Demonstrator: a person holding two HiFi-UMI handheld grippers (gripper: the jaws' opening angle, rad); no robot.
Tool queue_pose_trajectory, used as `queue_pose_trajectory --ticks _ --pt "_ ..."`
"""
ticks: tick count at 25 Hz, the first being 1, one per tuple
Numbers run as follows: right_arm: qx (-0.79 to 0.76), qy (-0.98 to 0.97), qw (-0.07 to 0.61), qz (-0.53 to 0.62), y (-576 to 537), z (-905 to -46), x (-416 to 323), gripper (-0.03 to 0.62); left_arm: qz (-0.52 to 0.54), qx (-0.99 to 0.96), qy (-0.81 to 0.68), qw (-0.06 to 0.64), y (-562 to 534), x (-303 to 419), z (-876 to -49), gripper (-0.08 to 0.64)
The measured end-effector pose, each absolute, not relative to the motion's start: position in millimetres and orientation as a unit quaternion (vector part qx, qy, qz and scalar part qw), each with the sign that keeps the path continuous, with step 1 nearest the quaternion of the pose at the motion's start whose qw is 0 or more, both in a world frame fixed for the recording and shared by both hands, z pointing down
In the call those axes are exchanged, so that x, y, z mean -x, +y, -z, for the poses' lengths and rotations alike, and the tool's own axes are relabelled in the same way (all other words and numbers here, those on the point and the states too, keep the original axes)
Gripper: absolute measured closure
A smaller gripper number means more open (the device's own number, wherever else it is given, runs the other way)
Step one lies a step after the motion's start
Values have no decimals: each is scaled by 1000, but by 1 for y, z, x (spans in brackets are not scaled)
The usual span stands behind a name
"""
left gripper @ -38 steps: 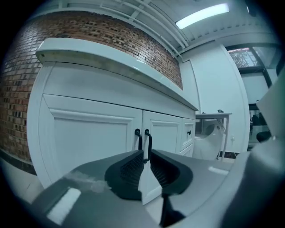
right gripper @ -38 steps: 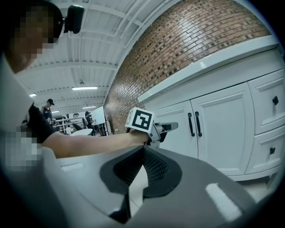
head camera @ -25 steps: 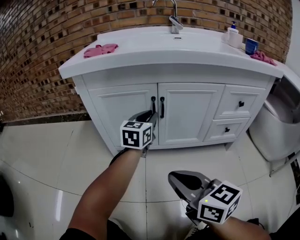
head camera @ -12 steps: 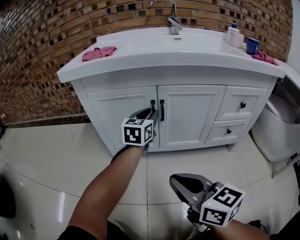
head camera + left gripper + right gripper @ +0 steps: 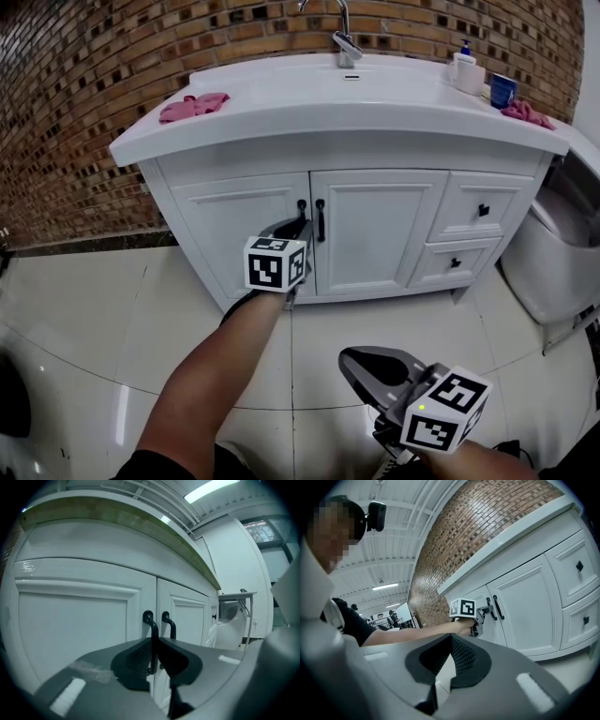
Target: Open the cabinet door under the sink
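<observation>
The white cabinet under the sink has two doors with black bar handles side by side. Both doors (image 5: 239, 230) look flush with the frame. My left gripper (image 5: 302, 226) reaches level to the left door's handle (image 5: 150, 626); its jaws have just been closing, and the pads now press on the bar from both sides (image 5: 153, 656). The right door's handle (image 5: 169, 623) stands free beside it. My right gripper (image 5: 349, 361) hangs low over the floor, away from the cabinet, shut with nothing in it (image 5: 451, 641). It looks towards the left gripper (image 5: 483, 616).
The white countertop (image 5: 281, 117) carries a pink cloth (image 5: 192, 105), a tap (image 5: 345, 39), a soap bottle (image 5: 464, 67) and a blue cup (image 5: 502, 91). Two drawers (image 5: 480, 211) sit right of the doors. A white bin (image 5: 553, 253) stands at the right. A brick wall is behind.
Both grippers keep their places. The head view has shifted slightly, and the cabinet doors look the same as before.
</observation>
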State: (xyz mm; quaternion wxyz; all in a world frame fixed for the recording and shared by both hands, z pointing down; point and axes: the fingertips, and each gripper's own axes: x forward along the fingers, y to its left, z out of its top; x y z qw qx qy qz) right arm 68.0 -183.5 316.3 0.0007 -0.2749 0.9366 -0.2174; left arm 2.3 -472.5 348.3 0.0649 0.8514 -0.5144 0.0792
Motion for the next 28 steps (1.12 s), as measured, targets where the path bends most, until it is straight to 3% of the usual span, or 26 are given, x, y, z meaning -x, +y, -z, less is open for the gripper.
queue_pose_trajectory --ticks 28 --pt "278 940 -33 193 -177 -325 -41 588 -66 -888 -453 42 -319 35 -352 515"
